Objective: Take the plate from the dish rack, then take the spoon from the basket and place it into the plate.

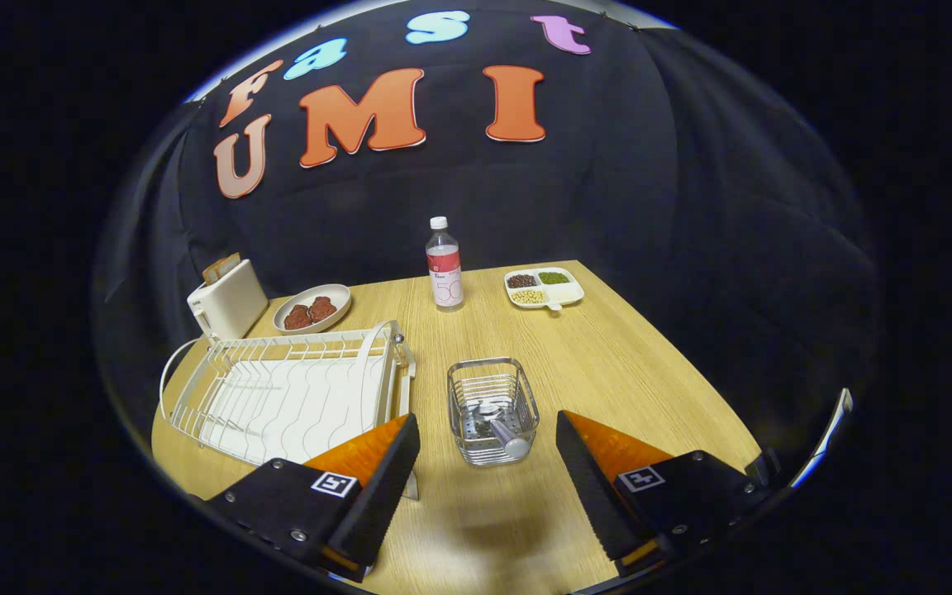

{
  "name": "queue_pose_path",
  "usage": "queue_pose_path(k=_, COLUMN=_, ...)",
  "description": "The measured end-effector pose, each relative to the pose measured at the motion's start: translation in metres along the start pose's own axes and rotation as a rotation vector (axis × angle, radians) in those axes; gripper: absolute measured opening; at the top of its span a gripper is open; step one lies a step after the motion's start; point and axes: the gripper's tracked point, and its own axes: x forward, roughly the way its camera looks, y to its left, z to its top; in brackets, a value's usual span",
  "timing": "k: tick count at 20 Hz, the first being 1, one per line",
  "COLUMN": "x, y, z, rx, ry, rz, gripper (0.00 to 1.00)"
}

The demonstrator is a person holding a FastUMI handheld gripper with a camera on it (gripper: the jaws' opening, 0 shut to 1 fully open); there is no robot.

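Observation:
My gripper (486,421) is open, its fingers spread wide above the wooden table (649,372). A small wire basket (525,388) stands just ahead, between the fingertips. The metal spoon (502,430) lies inside it, with its handle end leaning toward me. Ahead of the left finger (377,479) sits the white dish rack (278,388). A thin white curved rim (377,343) stands upright at the rack's right end; I cannot tell whether it is the plate seen edge-on or a handle.
Behind the rack stand a white toaster (228,302) holding bread and a shallow dish (335,296) with brown patties. A water bottle (445,264) and a divided dish of beans (575,291) stand at the table's far edge, by the black cloth wall.

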Motion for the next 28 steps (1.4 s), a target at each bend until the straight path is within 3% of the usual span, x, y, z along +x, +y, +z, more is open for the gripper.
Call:
queue_pose_path(k=4, x=0.018, y=-0.006, z=-0.002, rx=-0.078, ry=-0.028, rz=0.025, gripper=0.74)
queue_pose_path(k=10, x=0.036, y=-0.015, z=-0.006, rx=-0.053, ry=-0.018, rz=0.063, gripper=0.31)
queue_pose_path(k=11, x=0.038, y=-0.012, z=-0.005, rx=-0.035, ry=-0.026, rz=0.081, gripper=0.18)
queue_pose_path(k=17, x=0.033, y=-0.008, z=-0.002, rx=-0.048, ry=-0.036, rz=0.116, gripper=0.07)
queue_pose_path(k=28, x=-0.008, y=-0.017, z=0.026, rx=-0.050, ry=-0.087, rz=0.060, gripper=0.07)
